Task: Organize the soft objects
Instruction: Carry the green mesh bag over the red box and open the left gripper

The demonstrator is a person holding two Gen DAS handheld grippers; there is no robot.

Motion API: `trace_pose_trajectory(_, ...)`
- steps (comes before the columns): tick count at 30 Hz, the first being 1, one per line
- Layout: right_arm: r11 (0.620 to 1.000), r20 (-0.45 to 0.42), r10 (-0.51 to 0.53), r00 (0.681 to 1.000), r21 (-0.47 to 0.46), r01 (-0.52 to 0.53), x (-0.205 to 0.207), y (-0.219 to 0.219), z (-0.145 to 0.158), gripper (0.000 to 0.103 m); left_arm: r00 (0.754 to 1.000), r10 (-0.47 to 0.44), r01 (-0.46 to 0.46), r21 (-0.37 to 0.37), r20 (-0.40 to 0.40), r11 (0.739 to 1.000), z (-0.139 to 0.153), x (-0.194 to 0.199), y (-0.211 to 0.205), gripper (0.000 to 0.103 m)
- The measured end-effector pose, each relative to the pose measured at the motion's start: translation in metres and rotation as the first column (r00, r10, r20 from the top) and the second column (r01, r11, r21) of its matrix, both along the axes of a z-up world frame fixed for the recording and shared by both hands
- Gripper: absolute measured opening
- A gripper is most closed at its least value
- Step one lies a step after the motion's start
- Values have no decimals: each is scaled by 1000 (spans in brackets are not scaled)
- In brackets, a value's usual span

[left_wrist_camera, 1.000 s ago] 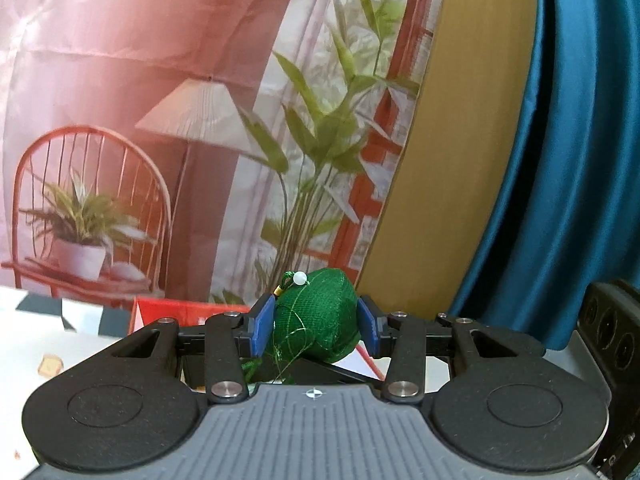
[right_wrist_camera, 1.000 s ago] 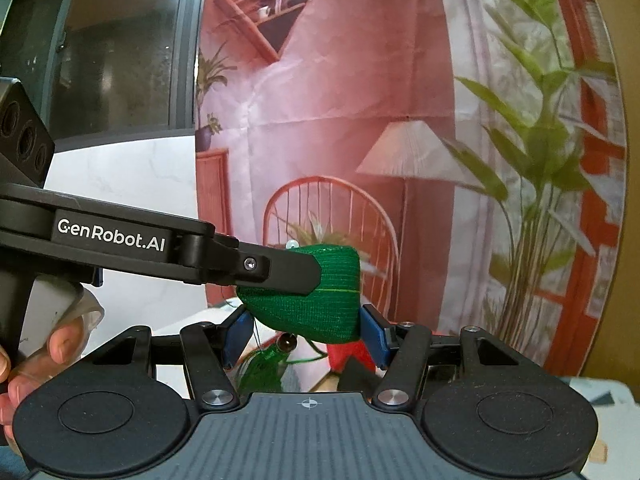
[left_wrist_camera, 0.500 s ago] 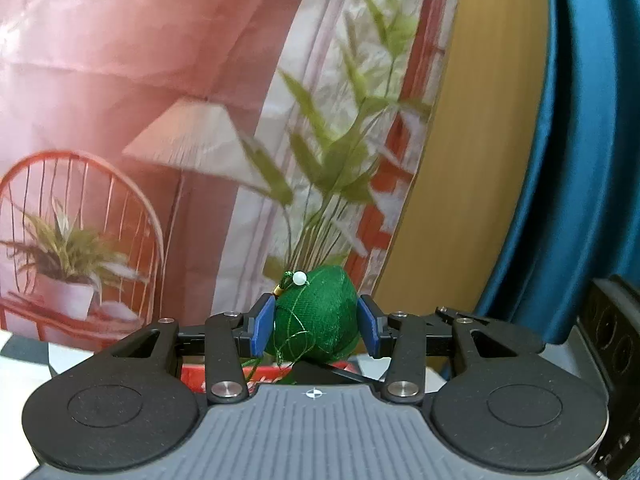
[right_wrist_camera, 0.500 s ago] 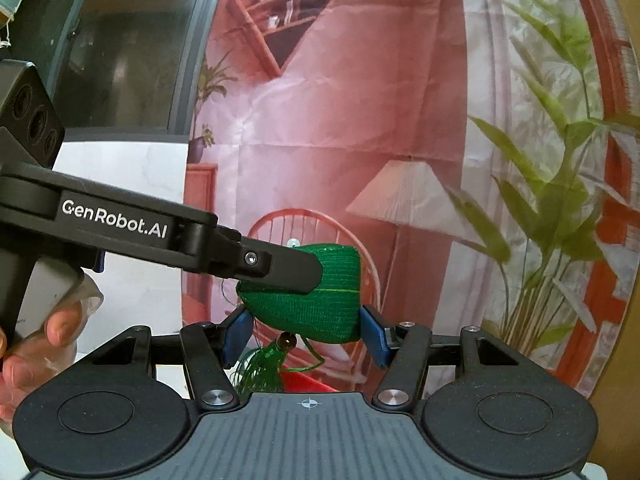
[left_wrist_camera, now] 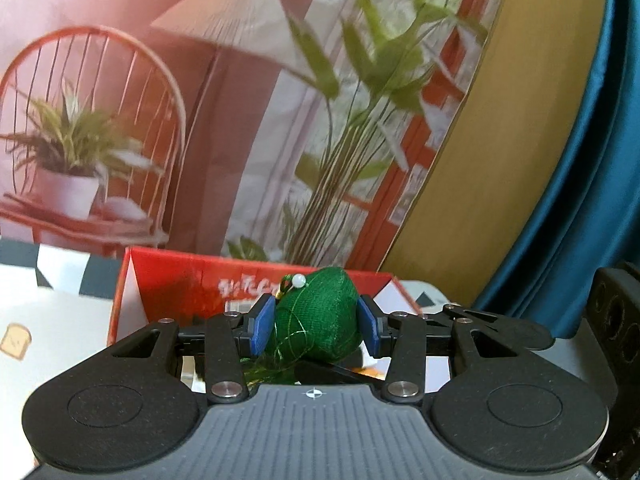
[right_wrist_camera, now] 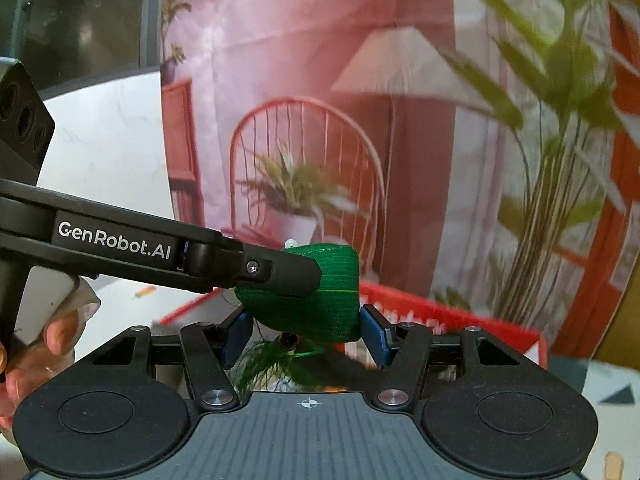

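A: The left claw (left_wrist_camera: 316,325) was clamped on the green pouch (left_wrist_camera: 320,322); we saw both blue pads pressed into its sides, with a white bead at its upper end.

B: And the right claw (right_wrist_camera: 304,330) gripped the same green pouch (right_wrist_camera: 316,304) from its own side. We saw its blue pads pressing the lower edges, a green tassel (right_wrist_camera: 268,364) hanging beneath.

A: Any writing we could read?

B: On the left claw's arm, crossing the right wrist view, we read "GenRobot.AI" in white letters. The tip of its finger (right_wrist_camera: 288,274) lay flat against the pouch.

A: The red box (left_wrist_camera: 180,284) behind the pouch carried white characters on its inner wall, but we could not make them out; they were blurred and partly hidden.

B: We agreed. How did the hands sit?

A: Both claws pointed somewhat downward, meeting at the pouch nearly crosswise. We saw the person's hand (right_wrist_camera: 36,344) at the left edge of the right wrist view, fingers curled round the left claw's handle.

B: So the pouch hung in the air between both claws, in front of the open red box (right_wrist_camera: 460,316), which stood on the tabletop (left_wrist_camera: 56,320) before a printed backdrop (left_wrist_camera: 160,100).
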State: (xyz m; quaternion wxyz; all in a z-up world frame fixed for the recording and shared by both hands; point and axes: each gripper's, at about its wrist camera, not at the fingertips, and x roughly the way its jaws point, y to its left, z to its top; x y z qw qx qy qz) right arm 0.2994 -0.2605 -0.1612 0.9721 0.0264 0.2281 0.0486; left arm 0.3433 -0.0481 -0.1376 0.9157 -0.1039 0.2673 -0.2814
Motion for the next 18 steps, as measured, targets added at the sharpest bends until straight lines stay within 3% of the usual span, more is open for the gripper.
trace_pose_trajectory(6,996,-24,-91,996,-19,90,-4,-3,-14,59,997,75,-75,38,20,996,0,-1,7,48)
trace_pose_trajectory(9,991,-8,-136,991,14,136,-14,-12,-13,59,996,85,-87,41,32,995,5,-8,15,48)
trace_pose_trajectory(18,985,37,-170,985,48,168,-59,-21,-10,58,991,124,-129,89,52,988,4,-65,41,51)
